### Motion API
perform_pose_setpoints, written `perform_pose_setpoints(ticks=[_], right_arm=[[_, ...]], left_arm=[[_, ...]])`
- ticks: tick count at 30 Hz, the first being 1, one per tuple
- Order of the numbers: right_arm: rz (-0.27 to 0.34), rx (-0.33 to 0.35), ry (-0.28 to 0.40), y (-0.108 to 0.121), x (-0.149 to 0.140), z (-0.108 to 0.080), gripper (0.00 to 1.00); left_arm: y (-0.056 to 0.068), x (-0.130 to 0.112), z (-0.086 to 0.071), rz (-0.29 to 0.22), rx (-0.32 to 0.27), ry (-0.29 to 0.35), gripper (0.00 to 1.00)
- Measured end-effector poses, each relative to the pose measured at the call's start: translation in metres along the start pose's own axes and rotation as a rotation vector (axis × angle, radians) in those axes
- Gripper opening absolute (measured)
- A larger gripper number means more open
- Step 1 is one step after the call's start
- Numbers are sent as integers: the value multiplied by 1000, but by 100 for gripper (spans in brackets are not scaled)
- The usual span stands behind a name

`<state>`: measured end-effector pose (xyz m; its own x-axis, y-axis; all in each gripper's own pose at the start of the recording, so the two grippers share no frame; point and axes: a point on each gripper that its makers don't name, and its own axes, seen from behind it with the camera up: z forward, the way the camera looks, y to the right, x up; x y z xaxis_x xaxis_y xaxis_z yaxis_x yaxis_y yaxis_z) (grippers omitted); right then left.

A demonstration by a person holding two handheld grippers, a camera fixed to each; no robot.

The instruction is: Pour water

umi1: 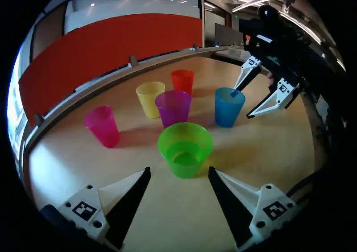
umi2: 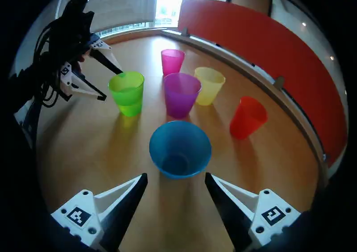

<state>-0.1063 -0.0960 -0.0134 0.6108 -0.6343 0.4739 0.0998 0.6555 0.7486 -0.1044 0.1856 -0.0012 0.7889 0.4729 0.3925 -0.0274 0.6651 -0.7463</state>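
A green cup (umi1: 185, 148) with some liquid in its bottom stands just ahead of my left gripper (umi1: 179, 180), whose fingers are open and empty on either side of it. In the right gripper view the same green cup (umi2: 127, 92) sits beside the left gripper (umi2: 111, 84). A blue cup (umi2: 180, 148), looking empty, stands just in front of my right gripper (umi2: 176, 185), which is open too. Farther off in the left gripper view, the right gripper (umi1: 243, 105) hangs open next to the blue cup (umi1: 229, 106).
Purple (umi1: 173, 107), yellow (umi1: 150, 98), red-orange (umi1: 182, 81) and pink (umi1: 102, 126) cups stand upright on the wooden table (umi1: 267, 149). A red partition (umi1: 107, 47) runs along the table's far edge. Bare tabletop lies near both grippers.
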Motion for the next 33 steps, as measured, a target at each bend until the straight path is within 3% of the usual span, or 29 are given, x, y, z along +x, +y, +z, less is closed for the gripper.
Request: perform_pose_setpoints(ticks=[9,17,23,33], right_arm=[[22,-39,0,3,-16,-20,100],[78,-85,35,5,-25,-38,100],[143,-150,86,16,-26,-54,100],[246,-267,198,34,-16,-76,100]], left_arm=[[-14,-13,-26,-40,54,10,96],[-26,-10,-52,-92,107,59,96],[-36,-6,-70,-131,157,114,96],[-64,-5,-100,-185,282,192,96]])
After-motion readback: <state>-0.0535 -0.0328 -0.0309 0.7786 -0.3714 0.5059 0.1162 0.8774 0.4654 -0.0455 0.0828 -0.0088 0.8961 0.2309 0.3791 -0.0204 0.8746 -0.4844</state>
